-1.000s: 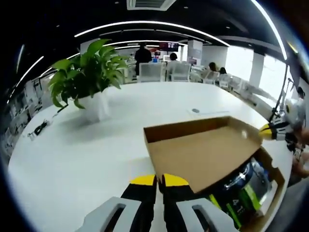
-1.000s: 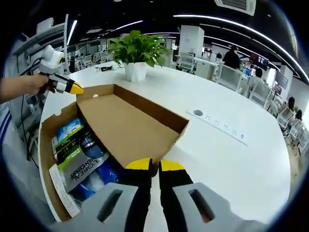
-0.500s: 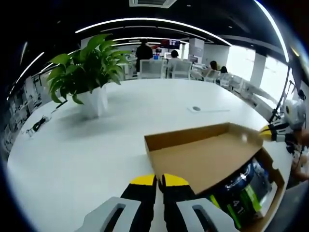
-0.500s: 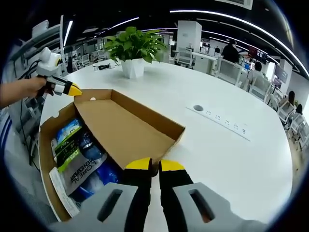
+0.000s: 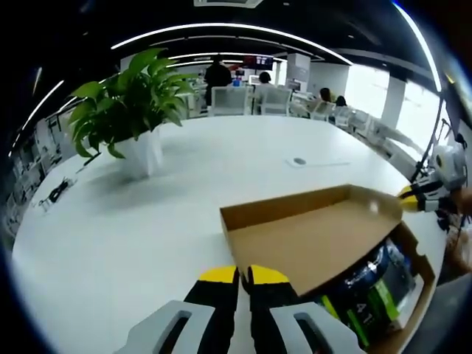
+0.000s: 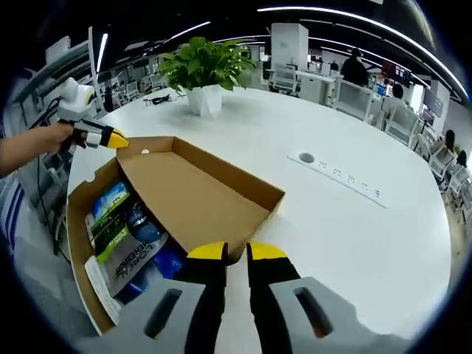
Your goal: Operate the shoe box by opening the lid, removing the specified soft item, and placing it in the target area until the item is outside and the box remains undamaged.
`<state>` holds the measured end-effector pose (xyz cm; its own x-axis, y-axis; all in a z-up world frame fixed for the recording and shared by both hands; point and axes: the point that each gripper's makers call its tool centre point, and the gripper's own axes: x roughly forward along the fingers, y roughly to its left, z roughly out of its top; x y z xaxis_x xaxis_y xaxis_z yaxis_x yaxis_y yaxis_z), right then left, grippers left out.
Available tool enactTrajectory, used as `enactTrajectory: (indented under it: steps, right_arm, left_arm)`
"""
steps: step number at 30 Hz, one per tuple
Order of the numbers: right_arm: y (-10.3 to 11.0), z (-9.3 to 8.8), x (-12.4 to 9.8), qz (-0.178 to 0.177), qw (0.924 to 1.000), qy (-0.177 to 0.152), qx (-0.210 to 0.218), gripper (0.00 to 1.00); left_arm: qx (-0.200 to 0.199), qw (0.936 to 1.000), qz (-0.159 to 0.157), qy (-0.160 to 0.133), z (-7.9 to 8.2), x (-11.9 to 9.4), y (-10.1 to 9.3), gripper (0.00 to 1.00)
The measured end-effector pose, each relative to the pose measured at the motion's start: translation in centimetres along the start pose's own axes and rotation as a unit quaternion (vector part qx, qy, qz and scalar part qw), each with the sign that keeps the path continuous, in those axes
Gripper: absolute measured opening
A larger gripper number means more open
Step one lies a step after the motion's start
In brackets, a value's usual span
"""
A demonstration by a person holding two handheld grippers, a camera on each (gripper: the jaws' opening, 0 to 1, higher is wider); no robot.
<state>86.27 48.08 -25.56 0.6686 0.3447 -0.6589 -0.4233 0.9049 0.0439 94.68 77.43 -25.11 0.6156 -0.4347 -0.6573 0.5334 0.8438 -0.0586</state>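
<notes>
White table (image 6: 354, 221), shoe box (image 6: 81, 243) lid (image 6: 195, 195) raised, seemingly between both tongs

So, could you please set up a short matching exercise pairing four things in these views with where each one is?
Things:
1. lid
2. packets
3. potted plant
4. power strip

Places:
A. standing at the table's far side
B. lying inside the open shoe box
C. raised over the box, with a tool at each end
D. set flat on the white table, apart from the box

Pairs: 1-C, 2-B, 3-A, 4-D
</notes>
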Motion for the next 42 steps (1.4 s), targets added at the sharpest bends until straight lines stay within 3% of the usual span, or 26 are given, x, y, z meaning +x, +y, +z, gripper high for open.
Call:
enactTrajectory:
  steps: [7,17,29,42]
  right_arm:
    - [0.9,-0.5,-1.6,0.014,0.9999,0.007,-0.001,0.23]
    - [2.7,-1.3,-3.5,0.046,0.9986,0.026,-0.006,0.30]
    - [5.5,-1.9,-4.4,0.080,0.9963,0.027,-0.018,0.41]
    - [8.3,-2.5,-3.6,0.110,0.9930,0.042,-0.015,0.38]
  left_arm:
    - [0.009,1.0000,0.001,0.000,0.1,0.0,0.0,0.05]
    - [0.023,0.9997,-0.004,0.002,-0.1,-0.3,-0.2,0.07]
    - [0.049,0.9983,-0.032,-0.007,-0.8,-2.0,-2.2,0.32]
    - [0.068,0.9954,-0.061,-0.027,-1.6,-5.9,-5.2,0.46]
